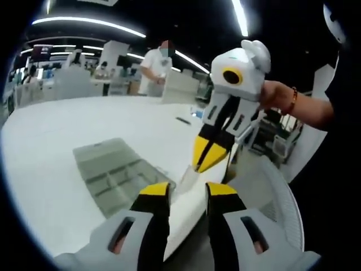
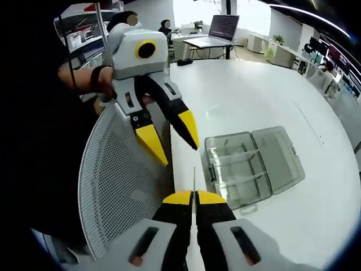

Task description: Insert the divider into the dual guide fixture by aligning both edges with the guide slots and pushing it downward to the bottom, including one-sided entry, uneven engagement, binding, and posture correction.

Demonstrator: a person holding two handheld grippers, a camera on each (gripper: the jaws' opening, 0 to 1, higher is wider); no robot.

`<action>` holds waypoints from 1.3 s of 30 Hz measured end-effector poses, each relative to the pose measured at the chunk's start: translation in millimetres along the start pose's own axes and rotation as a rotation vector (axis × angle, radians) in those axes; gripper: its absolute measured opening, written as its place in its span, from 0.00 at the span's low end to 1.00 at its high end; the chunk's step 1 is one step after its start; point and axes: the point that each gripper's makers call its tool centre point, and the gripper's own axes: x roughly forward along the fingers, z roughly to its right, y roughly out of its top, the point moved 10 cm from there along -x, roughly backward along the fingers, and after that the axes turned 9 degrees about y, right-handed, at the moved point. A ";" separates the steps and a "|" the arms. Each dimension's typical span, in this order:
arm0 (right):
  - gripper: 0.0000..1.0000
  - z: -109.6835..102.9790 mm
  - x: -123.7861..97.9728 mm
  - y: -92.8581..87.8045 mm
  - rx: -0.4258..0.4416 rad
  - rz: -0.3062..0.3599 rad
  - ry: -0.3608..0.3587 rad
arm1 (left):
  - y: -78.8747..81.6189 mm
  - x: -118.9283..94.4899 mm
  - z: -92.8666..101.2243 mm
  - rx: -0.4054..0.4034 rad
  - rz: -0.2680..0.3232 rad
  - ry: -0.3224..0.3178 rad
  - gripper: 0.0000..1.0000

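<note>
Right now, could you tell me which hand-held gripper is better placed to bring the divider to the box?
The right hand-held gripper: it is shut on the thin divider, close to the open clear box. The left hand-held gripper is open and empty.

White table [image 2: 265,96] with clear open case [image 2: 252,164]

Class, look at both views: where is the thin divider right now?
The divider is pinched edge-on in the right gripper, held over the white table's near edge, left of the open clear case; in the left gripper view it hangs below that gripper.
</note>
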 end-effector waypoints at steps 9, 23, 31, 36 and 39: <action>0.00 10.5 -4.8 1.4 0.002 -0.036 -0.035 | 1.7 2.9 -6.2 0.003 0.003 0.020 0.31; 0.00 32.7 -7.1 -0.5 -0.018 -0.118 -0.100 | -2.6 2.4 -10.9 -0.010 -0.001 0.067 0.40; 0.00 41.1 -6.0 -0.4 -0.040 -0.150 -0.100 | -0.6 2.6 -13.7 -0.010 0.011 0.083 0.44; 0.00 48.0 -3.9 -0.4 -0.053 -0.179 -0.107 | -4.0 3.8 -13.5 -0.002 -0.015 0.084 0.49; 0.00 52.3 -3.2 0.2 -0.068 -0.193 -0.106 | -4.6 4.5 -13.9 0.000 -0.022 0.092 0.53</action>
